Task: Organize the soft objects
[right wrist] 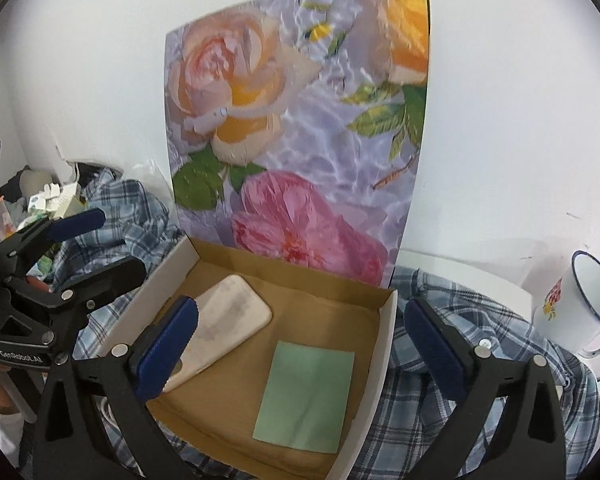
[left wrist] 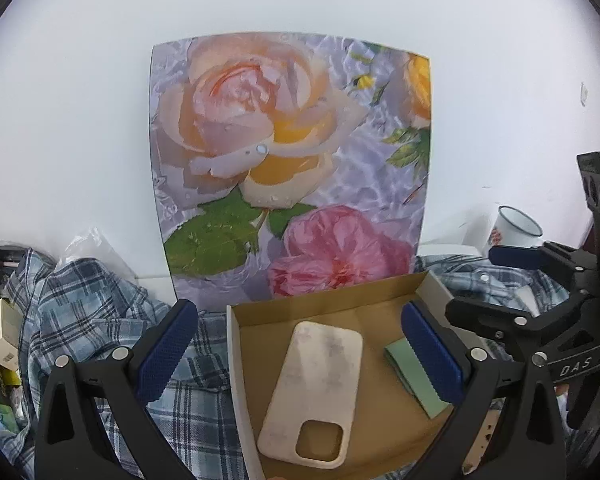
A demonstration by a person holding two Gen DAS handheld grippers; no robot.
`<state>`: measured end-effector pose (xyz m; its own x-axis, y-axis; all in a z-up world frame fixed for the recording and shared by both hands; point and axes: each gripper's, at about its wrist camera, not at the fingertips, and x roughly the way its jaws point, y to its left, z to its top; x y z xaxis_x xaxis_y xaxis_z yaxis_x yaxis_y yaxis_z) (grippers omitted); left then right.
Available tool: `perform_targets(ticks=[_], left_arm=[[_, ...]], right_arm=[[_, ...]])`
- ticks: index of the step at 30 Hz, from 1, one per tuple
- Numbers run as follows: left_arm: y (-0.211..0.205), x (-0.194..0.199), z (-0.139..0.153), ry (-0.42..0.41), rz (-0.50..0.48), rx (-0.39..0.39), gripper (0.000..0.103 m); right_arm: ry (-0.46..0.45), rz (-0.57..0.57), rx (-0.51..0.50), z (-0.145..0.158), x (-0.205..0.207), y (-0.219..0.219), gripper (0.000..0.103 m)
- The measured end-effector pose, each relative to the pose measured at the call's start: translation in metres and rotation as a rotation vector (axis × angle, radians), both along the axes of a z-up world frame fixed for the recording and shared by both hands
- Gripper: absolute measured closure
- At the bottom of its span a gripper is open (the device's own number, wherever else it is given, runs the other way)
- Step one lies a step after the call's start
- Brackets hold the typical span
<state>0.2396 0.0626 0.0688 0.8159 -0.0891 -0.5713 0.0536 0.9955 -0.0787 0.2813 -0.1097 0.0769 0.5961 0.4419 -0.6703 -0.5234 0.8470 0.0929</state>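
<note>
Phone case (right wrist: 224,332) and cloth (right wrist: 306,396) lie in box (right wrist: 384,332); shirt (right wrist: 428,380) underneath.

Blue plaid cloth (right wrist: 440,360) underneath, bearing the open cardboard box (right wrist: 384,332) and white enamel mug (right wrist: 580,312).

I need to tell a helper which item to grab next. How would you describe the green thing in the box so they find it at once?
Find the shallow cardboard box below the flowered board. Two things lie flat inside: a cream phone case and the green sheet. The sheet is the thin, pale green rectangle nearer the mug.

Home, plaid shirt (left wrist: 100,312), enamel mug (right wrist: 580,312)
</note>
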Motion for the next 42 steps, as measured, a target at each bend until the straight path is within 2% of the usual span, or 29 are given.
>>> perform_targets(ticks=[3, 8, 11, 16, 24, 31, 37, 42], left_arm=[[0.001, -0.004, 0.008, 0.001, -0.028, -0.044, 0.000], [-0.005, -0.014, 0.023, -0.044, -0.020, 0.007, 0.000], [-0.003, -0.017, 0.030, -0.051, -0.038, -0.018, 0.000], [0.002, -0.021, 0.037, -0.052, -0.047, -0.058, 0.000], [-0.004, -0.031, 0.050, -0.070, -0.084, -0.065, 0.000], [-0.015, -0.053, 0.078, -0.121, -0.132, -0.083, 0.000], [-0.026, -0.070, 0.095, -0.155, -0.134, -0.041, 0.000], [-0.026, -0.084, 0.094, -0.145, -0.148, -0.013, 0.000]], right_arm=[[-0.012, 0.005, 0.014, 0.006, -0.004, 0.000, 0.000], [-0.042, -0.005, 0.033, 0.019, -0.010, -0.002, 0.000], [-0.049, -0.001, 0.066, 0.029, -0.014, -0.006, 0.000], [-0.082, -0.005, 0.043, 0.041, -0.023, -0.007, 0.000], [-0.109, -0.011, 0.080, 0.062, -0.033, -0.016, 0.000], [-0.158, -0.041, 0.069, 0.089, -0.052, -0.023, 0.000], [-0.177, -0.052, 0.098, 0.109, -0.068, -0.033, 0.000], [-0.193, -0.037, 0.065, 0.109, -0.087, -0.041, 0.000]])
